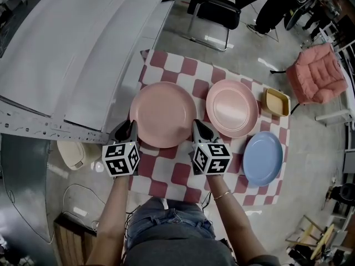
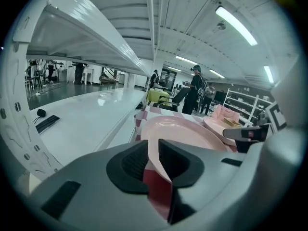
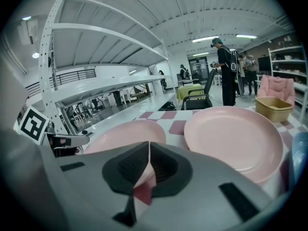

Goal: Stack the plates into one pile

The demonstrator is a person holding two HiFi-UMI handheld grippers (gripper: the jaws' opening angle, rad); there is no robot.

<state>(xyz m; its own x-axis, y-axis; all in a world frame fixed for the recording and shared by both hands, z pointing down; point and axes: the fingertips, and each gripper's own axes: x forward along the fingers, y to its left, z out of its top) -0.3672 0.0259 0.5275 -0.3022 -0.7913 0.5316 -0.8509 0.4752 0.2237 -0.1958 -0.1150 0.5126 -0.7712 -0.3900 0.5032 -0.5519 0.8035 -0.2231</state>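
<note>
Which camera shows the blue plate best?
The head view: the blue plate lies whole on the checkered cloth, nothing covering it. The right gripper view catches only a sliver of its rim at the right edge; the left gripper view doesn't show it.

checkered cloth (image 1: 180, 173): red and white | black chair (image 1: 217, 9): beyond the cloth | pink armchair (image 1: 317, 73): right of the cloth

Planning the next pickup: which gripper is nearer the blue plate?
Right. The right gripper holds the big pink plate by its right rim, toward the blue plate; the left gripper is at the pink plate's left rim.
</note>
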